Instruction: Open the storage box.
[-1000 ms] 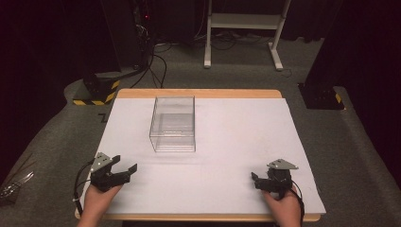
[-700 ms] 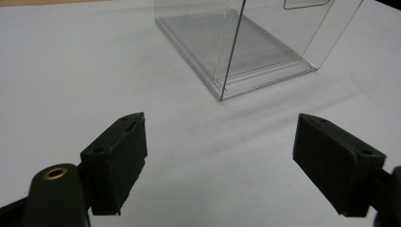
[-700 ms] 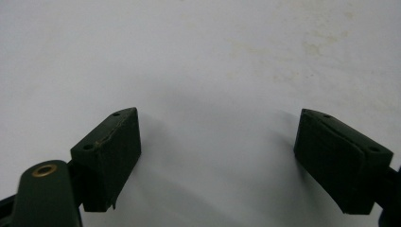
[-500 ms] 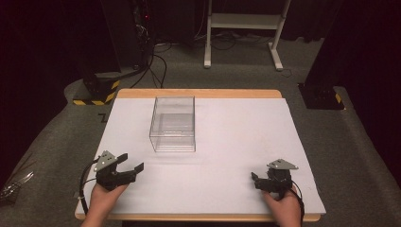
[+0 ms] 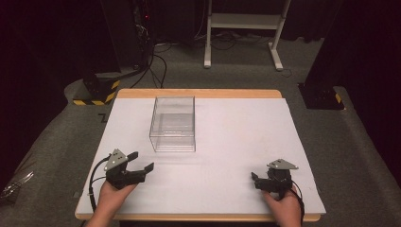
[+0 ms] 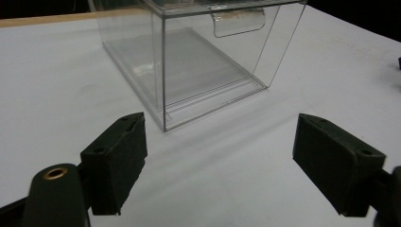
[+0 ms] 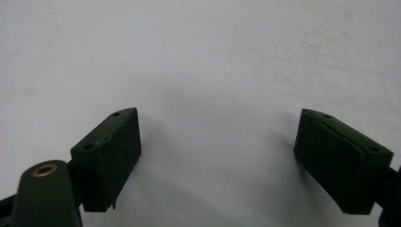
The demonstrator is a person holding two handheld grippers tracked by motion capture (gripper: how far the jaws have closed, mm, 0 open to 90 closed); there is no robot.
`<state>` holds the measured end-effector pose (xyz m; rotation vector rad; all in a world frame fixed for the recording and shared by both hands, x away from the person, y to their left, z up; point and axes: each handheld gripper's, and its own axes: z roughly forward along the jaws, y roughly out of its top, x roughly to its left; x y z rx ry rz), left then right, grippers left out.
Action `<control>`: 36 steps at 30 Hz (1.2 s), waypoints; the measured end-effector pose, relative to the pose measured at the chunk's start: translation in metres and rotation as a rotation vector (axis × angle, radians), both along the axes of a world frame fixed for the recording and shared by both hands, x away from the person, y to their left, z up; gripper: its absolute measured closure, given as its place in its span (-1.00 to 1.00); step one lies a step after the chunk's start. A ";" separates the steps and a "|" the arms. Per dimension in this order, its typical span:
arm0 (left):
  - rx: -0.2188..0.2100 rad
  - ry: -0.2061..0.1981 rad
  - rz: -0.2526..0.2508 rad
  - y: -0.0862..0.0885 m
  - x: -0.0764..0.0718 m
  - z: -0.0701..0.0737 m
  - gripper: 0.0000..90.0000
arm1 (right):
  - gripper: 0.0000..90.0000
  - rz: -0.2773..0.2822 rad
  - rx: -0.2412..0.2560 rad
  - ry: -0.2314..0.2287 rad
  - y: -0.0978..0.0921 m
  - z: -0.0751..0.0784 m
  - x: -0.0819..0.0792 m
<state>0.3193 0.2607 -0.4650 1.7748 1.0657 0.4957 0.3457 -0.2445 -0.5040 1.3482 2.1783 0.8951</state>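
Clear box on table, L gripper nearest, fingers apart.

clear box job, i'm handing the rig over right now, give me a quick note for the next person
Left tool: open, holding nothing, aimed at the clear box and short of it.
Right tool: open, holding nothing, low over the white table near its front right corner.
Clear box: upright, left of the table's middle, looks empty, untouched.
Done: nothing yet.
Left: probably bring the left tool up to the box and grasp it.
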 end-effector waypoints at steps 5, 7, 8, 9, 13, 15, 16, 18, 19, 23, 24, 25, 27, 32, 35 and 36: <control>-0.004 0.007 -0.027 -0.010 0.005 0.000 -0.56 | -0.66 0.000 0.000 0.000 0.000 0.000 0.000; -0.009 0.004 -0.041 -0.015 0.008 0.001 -0.55 | -0.66 0.000 0.001 0.001 0.000 0.000 0.000; -0.003 -0.001 -0.044 -0.016 0.009 0.002 -0.55 | -0.66 0.000 0.001 0.001 0.000 0.000 0.000; -0.004 -0.001 -0.047 -0.018 0.010 0.002 -0.55 | -0.66 0.000 0.001 0.001 0.000 0.000 0.000; 0.000 0.003 -0.063 -0.023 0.018 0.006 -0.53 | -0.66 0.000 0.001 0.001 0.000 0.000 0.000; -0.011 0.006 -0.065 -0.025 0.021 0.007 -0.52 | -0.66 0.000 0.001 0.001 0.000 0.000 0.000; -0.011 0.006 -0.065 -0.025 0.021 0.007 -0.52 | -0.66 0.000 0.001 0.001 0.000 0.000 0.000; -0.005 0.003 -0.064 -0.026 0.023 0.008 -0.52 | -0.66 0.002 0.000 0.000 0.000 0.000 0.000; -0.003 0.000 -0.063 -0.027 0.025 0.008 -0.53 | -0.66 0.001 0.000 0.001 0.000 0.000 0.000; -0.003 0.001 -0.072 -0.029 0.029 0.009 -0.59 | -0.66 0.002 0.001 0.001 0.000 0.000 0.000; -0.007 0.003 -0.074 -0.030 0.030 0.009 -0.59 | -0.66 0.002 0.001 0.001 0.000 0.000 0.000; -0.014 0.003 -0.065 -0.031 0.033 0.010 -0.60 | -0.66 0.001 0.000 0.001 0.000 0.000 0.000; -0.019 0.000 -0.062 -0.032 0.034 0.010 -0.60 | -0.66 0.001 0.000 0.001 0.000 0.000 0.000; -0.027 -0.003 -0.058 -0.038 0.035 0.009 -0.43 | -0.66 0.002 0.000 0.001 0.000 0.000 0.000; -0.022 -0.021 -0.042 -0.042 0.039 0.007 -0.32 | -0.66 0.002 0.001 0.001 0.000 0.000 0.000; -0.023 -0.018 -0.041 -0.043 0.040 0.007 -0.24 | -0.66 0.002 0.001 0.001 0.000 0.000 0.000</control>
